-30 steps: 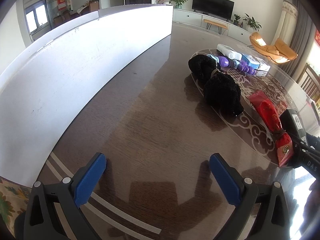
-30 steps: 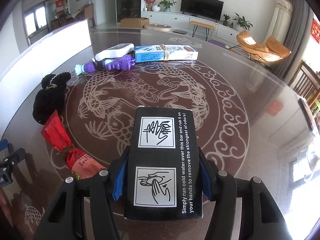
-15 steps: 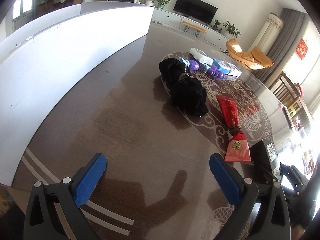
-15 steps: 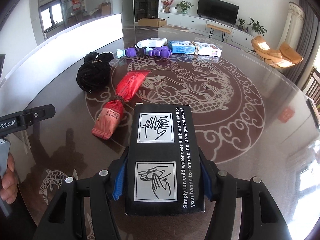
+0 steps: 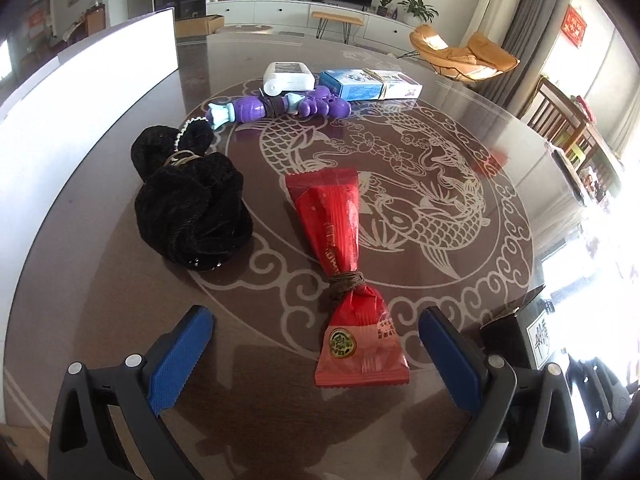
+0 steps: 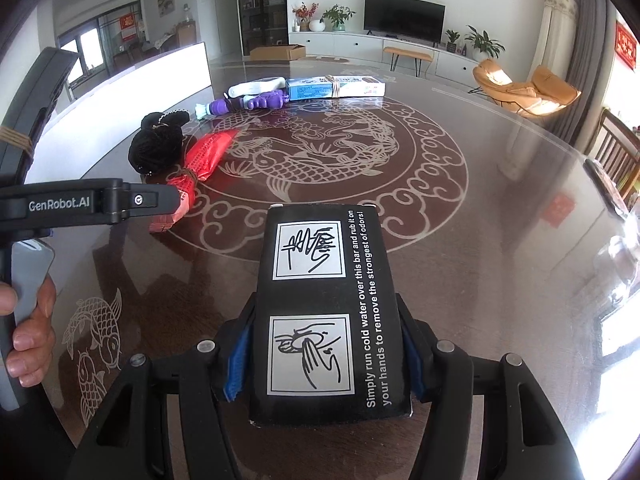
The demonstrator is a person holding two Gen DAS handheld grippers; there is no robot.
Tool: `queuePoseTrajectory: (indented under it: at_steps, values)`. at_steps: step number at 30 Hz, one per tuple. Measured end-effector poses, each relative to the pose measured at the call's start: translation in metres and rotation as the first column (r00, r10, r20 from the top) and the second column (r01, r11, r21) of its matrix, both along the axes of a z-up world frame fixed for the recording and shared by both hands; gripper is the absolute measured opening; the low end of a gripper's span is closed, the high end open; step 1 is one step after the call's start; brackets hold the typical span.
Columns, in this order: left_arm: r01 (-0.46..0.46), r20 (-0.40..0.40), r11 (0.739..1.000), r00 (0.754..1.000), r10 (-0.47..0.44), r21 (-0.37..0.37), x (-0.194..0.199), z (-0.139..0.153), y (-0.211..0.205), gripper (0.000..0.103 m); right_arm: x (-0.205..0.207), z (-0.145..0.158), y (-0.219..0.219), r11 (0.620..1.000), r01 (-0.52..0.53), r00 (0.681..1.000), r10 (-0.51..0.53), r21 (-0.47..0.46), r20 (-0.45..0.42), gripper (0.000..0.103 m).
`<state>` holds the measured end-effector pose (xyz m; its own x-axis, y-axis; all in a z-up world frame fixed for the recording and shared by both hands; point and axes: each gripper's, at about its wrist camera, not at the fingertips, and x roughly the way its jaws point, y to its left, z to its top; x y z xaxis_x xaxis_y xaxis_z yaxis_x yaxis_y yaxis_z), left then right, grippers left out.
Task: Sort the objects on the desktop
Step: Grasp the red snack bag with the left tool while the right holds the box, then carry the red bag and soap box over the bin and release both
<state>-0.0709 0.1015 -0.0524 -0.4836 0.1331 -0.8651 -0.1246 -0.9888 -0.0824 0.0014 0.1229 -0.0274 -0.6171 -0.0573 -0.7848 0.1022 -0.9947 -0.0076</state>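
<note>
Clamped between the pads of the right gripper (image 6: 326, 356), held over the table (image 6: 500, 280): a black box (image 6: 326, 308), gripped by its long sides near the rear end. Looks like stiff card, light, flat-faced, so likely secure in a side grip, though smooth card could slip if tilted steeply. Printed on top: two white panels with line drawings of hands under water, and beside them "Simply run cold water over this bar and rub it on your hands to remove the strongest of odors!". Left gripper (image 5: 316, 356) wide open, holding nothing, hovering just short of the red packet (image 5: 340, 264); "GenRobot.AI" readable on its body in the right wrist view, with a hand (image 6: 28, 332) on its handle. Packet lies near the table's front edge, cinched by a brown tie about a third of the way up; probably soft, crinkly, light, with a slick wrapper, so best taken across the tied waist or the fuller body. Round gold-green seal on its near end, writing too small to read. Just left of it, a black pouch (image 5: 192, 204): plush, limp, likely to sag, best pinched at its gathered neck. Farther back, in a row: purple toy (image 5: 280, 106), white bottle (image 5: 288, 76), blue carton (image 5: 370, 84) banded with a rubber band; print illegible.
</note>
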Motion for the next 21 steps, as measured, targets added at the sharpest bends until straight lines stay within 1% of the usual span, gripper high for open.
queuePoseTrajectory:
  at_steps: [1,2,3,4,5,6,7,8,9,10,11,12,13,14,15,16,17,21]
  values:
    - [0.023,-0.008,0.997,1.000,-0.023,-0.069,-0.001,-0.003,0.010,0.103,0.000,0.000,0.001,1.000,0.006,1.000,-0.006,-0.003,0.000,0.060]
    - [0.053,-0.045,0.994,0.997,-0.058,-0.092,0.000,-0.003,0.017,0.100,-0.001,0.000,0.002,1.000,0.011,1.000,-0.011,-0.007,0.000,0.060]
    - [0.067,-0.082,0.994,0.994,-0.074,-0.089,0.004,-0.001,0.018,0.080,-0.001,0.000,0.003,1.000,0.013,1.000,-0.013,-0.012,0.001,0.062]
    - [0.083,-0.095,0.993,0.991,-0.091,-0.086,0.006,0.001,0.019,0.057,-0.001,0.000,0.004,1.000,0.012,1.000,-0.012,-0.017,0.000,0.062]
    - [0.096,-0.104,0.991,0.989,-0.106,-0.095,0.008,0.004,0.018,0.040,-0.001,0.001,0.004,1.000,0.010,1.000,-0.010,-0.023,0.001,0.063]
    - [0.112,-0.101,0.988,0.987,-0.123,-0.107,0.011,0.005,0.018,0.024,-0.002,0.001,0.005,0.999,0.004,1.000,-0.003,-0.032,0.002,0.065]
    - [0.122,-0.096,0.987,0.987,-0.133,-0.107,0.015,0.006,0.013,0.023,-0.003,0.000,0.005,0.999,-0.006,1.000,0.006,-0.042,0.005,0.075]
    - [0.128,-0.091,0.988,0.986,-0.136,-0.090,0.019,0.006,0.007,0.023,-0.004,-0.001,0.004,0.999,-0.013,1.000,0.014,-0.047,0.019,0.082]
    - [0.132,-0.085,0.990,0.987,-0.136,-0.051,0.024,0.007,-0.003,0.023,-0.008,-0.003,0.004,0.999,-0.018,0.999,0.020,-0.044,0.042,0.097]
    - [0.134,-0.077,0.991,0.988,-0.135,-0.014,0.030,0.008,-0.012,0.023,-0.011,-0.004,0.002,0.999,-0.028,0.998,0.030,-0.035,0.062,0.101]
    - [0.134,-0.075,0.991,0.988,-0.133,0.012,0.036,0.009,-0.020,0.023,-0.016,-0.005,0.000,0.999,-0.044,0.996,0.045,-0.012,0.083,0.102]
    - [0.134,-0.080,0.991,0.988,-0.132,0.021,0.040,0.012,-0.027,0.023,-0.020,-0.006,-0.002,0.998,-0.065,0.993,0.064,0.005,0.103,0.102]
    - [0.132,-0.090,0.991,0.988,-0.129,0.029,0.046,0.016,-0.031,0.023,-0.023,-0.004,-0.003,0.997,-0.080,0.991,0.079,0.009,0.109,0.092]
    - [0.129,-0.100,0.990,0.987,-0.123,0.050,0.051,0.021,-0.038,0.023,-0.023,0.002,-0.003,0.996,-0.087,0.991,0.085,0.014,0.103,0.077]
    - [0.122,-0.112,0.989,0.987,-0.113,0.078,0.057,0.028,-0.045,0.023,-0.027,0.005,-0.002,0.996,-0.083,0.989,0.079,0.019,0.128,0.059]
    - [0.111,-0.127,0.988,0.987,-0.097,0.106,0.062,0.036,-0.053,0.023,-0.029,0.007,0.000,0.997,-0.080,0.984,0.078,0.002,0.159,0.059]
    - [0.098,-0.145,0.986,0.986,-0.078,0.133,0.068,0.044,-0.062,0.023,-0.029,0.011,0.002,0.997,-0.074,0.984,0.075,-0.016,0.164,0.059]
    - [0.036,-0.207,0.973,0.978,0.012,0.227,0.083,0.084,-0.104,0.023,-0.030,0.036,-0.015,0.994,-0.104,0.985,0.108,-0.038,0.133,0.059]
